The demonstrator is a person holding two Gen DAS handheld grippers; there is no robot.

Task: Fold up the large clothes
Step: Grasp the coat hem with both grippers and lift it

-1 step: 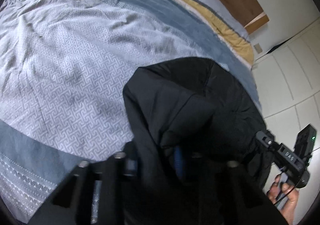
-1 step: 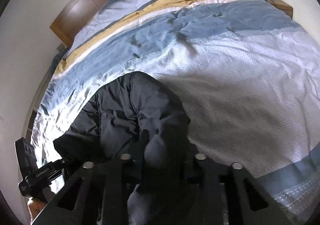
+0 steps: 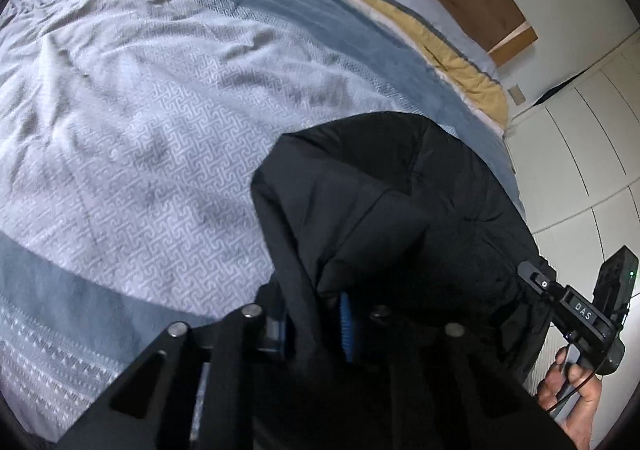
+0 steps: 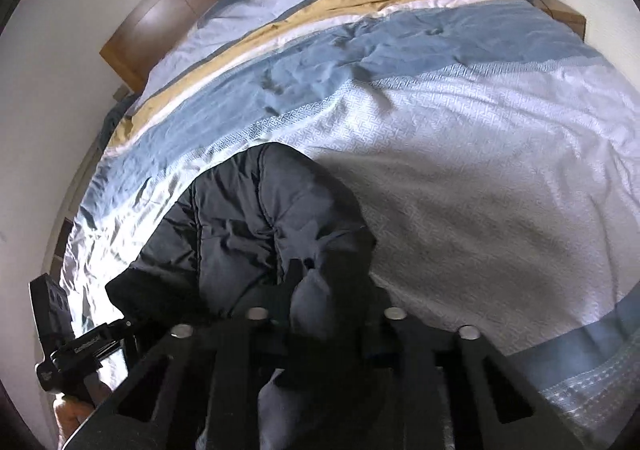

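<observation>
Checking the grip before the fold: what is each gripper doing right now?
Left gripper: closed on the black jacket.
Right gripper: closed on the same jacket.

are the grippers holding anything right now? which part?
Both hold the black puffer jacket: left gripper and right gripper are each shut on a bunched fold of its near edge. Exact part unclear.

Black quilted jacket on a blue, yellow, white key-patterned bedspread.
</observation>
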